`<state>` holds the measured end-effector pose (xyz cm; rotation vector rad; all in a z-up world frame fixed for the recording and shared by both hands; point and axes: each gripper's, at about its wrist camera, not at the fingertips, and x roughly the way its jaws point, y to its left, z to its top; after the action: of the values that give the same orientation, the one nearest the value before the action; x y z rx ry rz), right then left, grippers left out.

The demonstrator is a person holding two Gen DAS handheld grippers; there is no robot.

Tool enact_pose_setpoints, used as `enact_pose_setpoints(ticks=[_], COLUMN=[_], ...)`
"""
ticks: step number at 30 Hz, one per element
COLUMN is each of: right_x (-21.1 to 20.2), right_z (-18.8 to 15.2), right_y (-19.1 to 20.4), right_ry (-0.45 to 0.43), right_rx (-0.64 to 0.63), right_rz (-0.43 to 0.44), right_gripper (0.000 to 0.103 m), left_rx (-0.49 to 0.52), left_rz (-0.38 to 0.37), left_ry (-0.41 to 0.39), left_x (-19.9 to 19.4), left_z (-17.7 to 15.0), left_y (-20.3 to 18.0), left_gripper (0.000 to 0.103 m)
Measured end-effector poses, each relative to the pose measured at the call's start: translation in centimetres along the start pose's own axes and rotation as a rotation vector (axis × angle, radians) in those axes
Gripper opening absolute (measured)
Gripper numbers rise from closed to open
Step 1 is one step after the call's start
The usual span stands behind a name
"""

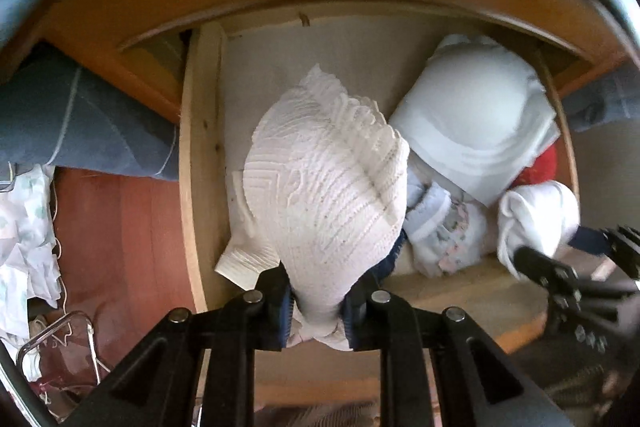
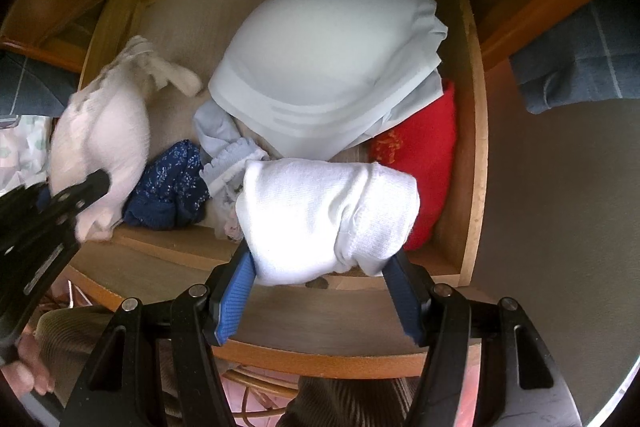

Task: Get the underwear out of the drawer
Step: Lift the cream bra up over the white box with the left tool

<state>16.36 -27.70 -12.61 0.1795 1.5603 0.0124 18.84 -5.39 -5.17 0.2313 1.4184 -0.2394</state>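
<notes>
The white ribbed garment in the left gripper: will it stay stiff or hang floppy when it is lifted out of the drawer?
Probably floppy: the ribbed garment bunches where the left gripper pinches it, and its loose end droops over the drawer. It looks light, thin knit fabric. Slipping seems unlikely, since the pads press a thick fold.

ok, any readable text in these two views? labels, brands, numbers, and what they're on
None: no word, label, brand or number reads in either view.
Red garment: an orange-gold embroidered patch, too blurred to tell whether it holds letters.
Dark blue garment: small pale floral print only, no text.
White ribbed garment in the left gripper and white roll in the right gripper: no tag visible.
</notes>
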Motion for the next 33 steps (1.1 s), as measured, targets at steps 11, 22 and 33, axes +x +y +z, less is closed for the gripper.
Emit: enact_pose_setpoints(ticks=[11, 22, 33], right_x=[-0.9, -1.2, -1.3], right_z=[-0.4, -0.4, -0.5], right_y=[-0.2, -1.0, -1.1], right_ry=[-0.018, -0.029, -0.035], right_rx=[0.005, 0.011, 0.012], right_rz=[0.007, 0.022, 0.026], right_gripper=[0.060, 0.060, 0.060], left_rx=[0.047, 0.094, 0.105], left_rz=[-0.034, -0.108, -0.172], left_ry=[-0.119, -0.254, -0.456], left_x=[-7.9, -18.6, -31.3], left_z=[-3.4, -6.4, -4.7], left_y=[0.4, 0.7, 1.9], left_gripper=[0.019, 0.019, 0.019])
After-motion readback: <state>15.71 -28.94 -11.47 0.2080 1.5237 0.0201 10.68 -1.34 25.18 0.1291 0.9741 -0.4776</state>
